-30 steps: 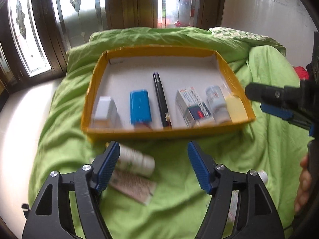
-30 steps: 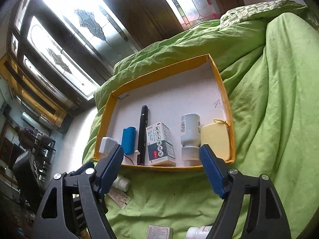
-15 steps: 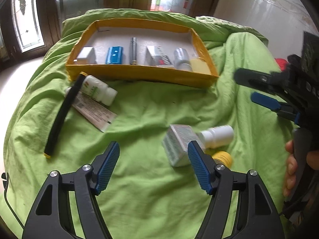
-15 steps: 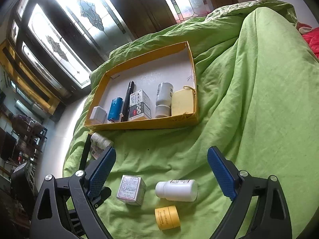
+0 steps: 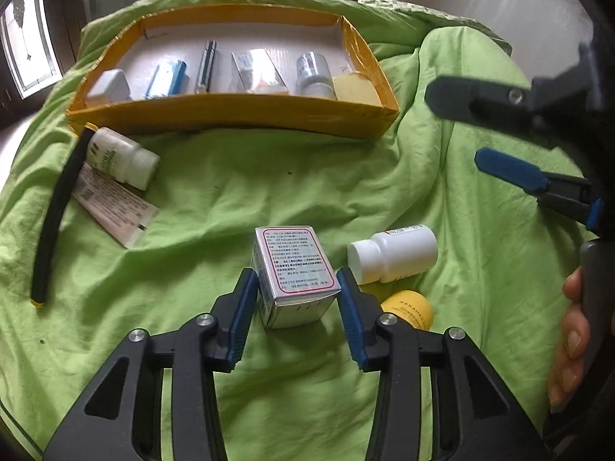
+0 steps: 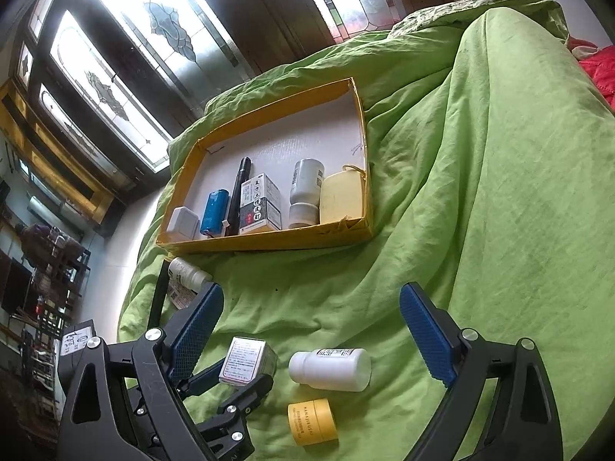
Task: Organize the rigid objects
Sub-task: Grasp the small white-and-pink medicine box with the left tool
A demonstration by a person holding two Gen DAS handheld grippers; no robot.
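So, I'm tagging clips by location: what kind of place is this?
Probably a bedroom at home: the items lie on a rumpled green bedsheet, beside a patterned pillow, with stained-glass windows behind.

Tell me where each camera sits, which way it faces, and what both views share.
Left wrist: on the left gripper, looking down at the silver box between its closing jaws; right gripper and a hand show.
Right wrist: on the right gripper, jaws open, facing the yellow tray.
Shared: box, white bottle, yellow jar, tray.
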